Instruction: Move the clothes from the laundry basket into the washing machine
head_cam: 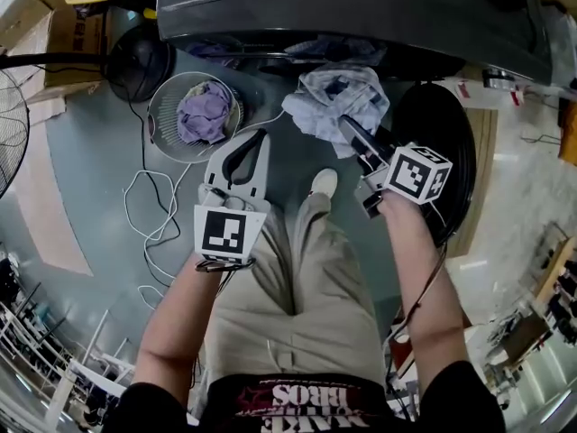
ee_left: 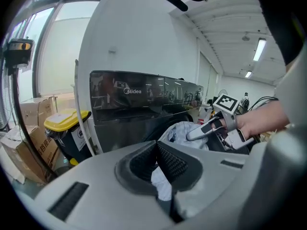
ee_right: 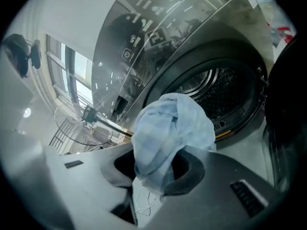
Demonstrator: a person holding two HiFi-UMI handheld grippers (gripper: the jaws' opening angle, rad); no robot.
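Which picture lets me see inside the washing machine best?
The right gripper view: it looks straight into the drum, showing its dotted metal wall. The head view sees the washing machine from above, mostly its top. The left gripper view shows the dark front panel; the light blue cloth covers most of the opening.

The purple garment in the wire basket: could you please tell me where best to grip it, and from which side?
Probably a raised fold atop the purple garment, from straight above: it lies crumpled inside the wire basket, whose wall rings it.
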